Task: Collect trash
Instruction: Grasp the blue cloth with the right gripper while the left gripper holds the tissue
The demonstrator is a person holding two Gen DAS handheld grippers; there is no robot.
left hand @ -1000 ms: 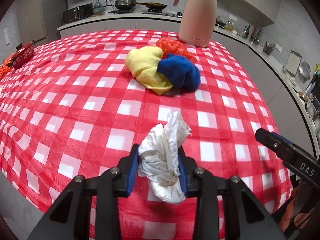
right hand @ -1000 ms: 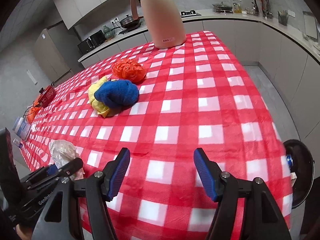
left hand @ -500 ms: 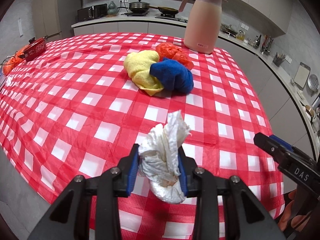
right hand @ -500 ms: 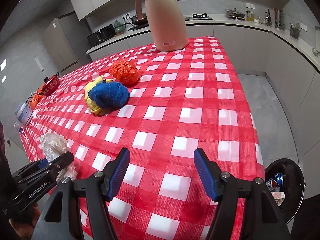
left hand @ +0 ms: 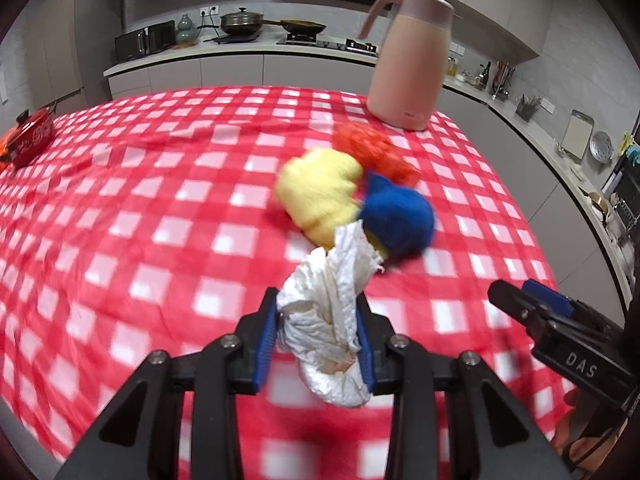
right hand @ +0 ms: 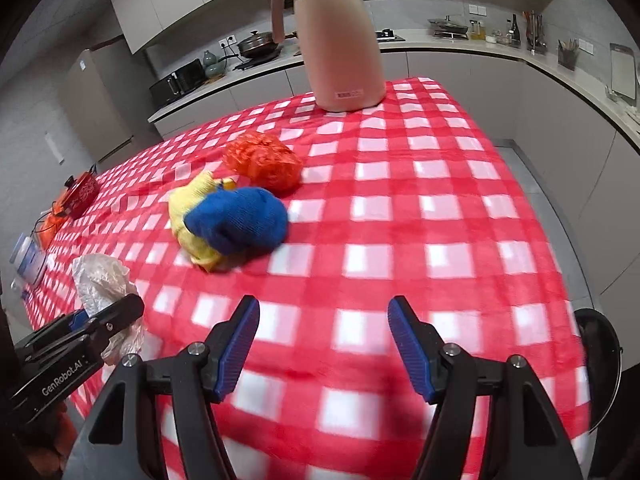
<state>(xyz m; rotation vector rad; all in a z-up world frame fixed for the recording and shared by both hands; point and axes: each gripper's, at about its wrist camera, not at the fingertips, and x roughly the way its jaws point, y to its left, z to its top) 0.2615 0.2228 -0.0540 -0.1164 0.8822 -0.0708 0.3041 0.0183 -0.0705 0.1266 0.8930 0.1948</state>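
Observation:
My left gripper point(left hand: 318, 340) is shut on a crumpled white paper wad point(left hand: 332, 312), held above the red-checked tablecloth point(left hand: 160, 208). The same wad point(right hand: 102, 280) shows at the left of the right wrist view, in the left gripper point(right hand: 100, 316). Ahead on the cloth lie a crumpled orange plastic bag point(left hand: 372, 152) point(right hand: 264, 160), a yellow cloth point(left hand: 320, 196) point(right hand: 188, 204) and a blue cloth point(left hand: 396, 216) point(right hand: 240, 220), bunched together. My right gripper point(right hand: 324, 344) stands open over the cloth with nothing between its fingers; its tip point(left hand: 532, 304) shows at the right of the left wrist view.
A tall pink jug point(left hand: 408, 64) point(right hand: 340, 40) stands at the table's far end. A black bin point(right hand: 600, 364) sits on the floor past the table's right edge. A red case point(left hand: 32, 136) lies at the far left. Kitchen counters point(left hand: 240, 52) run behind.
Both grippers have shifted over the table and the cloth pile now sits closer ahead. The bin has slid further toward the right edge of the right wrist view. The grip on the wad is unchanged.

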